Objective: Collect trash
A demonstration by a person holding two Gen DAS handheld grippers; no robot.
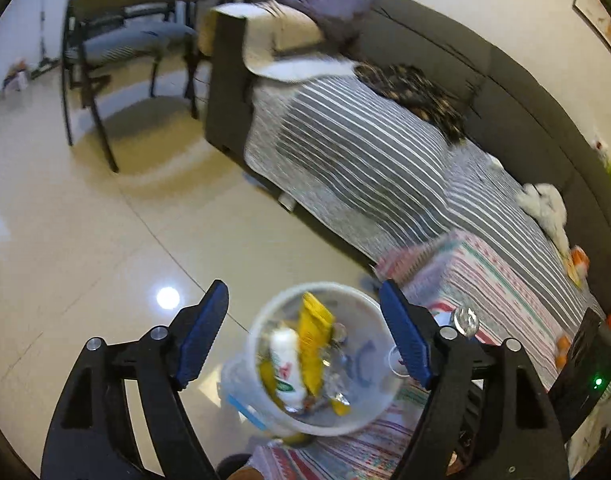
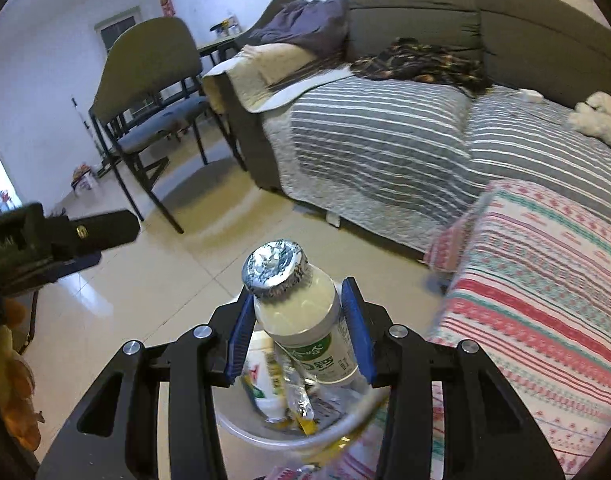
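Note:
A white trash bin (image 1: pixel 369 400) stands on the floor by the table, holding a yellow wrapper (image 1: pixel 313 340), a small white bottle (image 1: pixel 285 364) and other scraps. My left gripper (image 1: pixel 303 332) is open above it, its blue pads either side of the bin and empty. My right gripper (image 2: pixel 301 328) is shut on a small yogurt-drink bottle (image 2: pixel 305 316) with a foil cap, held just above the same bin (image 2: pixel 257 428). The left gripper's body shows at the left edge of the right wrist view (image 2: pixel 45 236).
A table with a striped pink-and-green cloth (image 2: pixel 545 300) is to the right of the bin. A grey sofa with a striped cover (image 2: pixel 385 136) lies beyond. A dark chair (image 2: pixel 153 92) stands on the glossy tiled floor (image 1: pixel 85 220) to the left.

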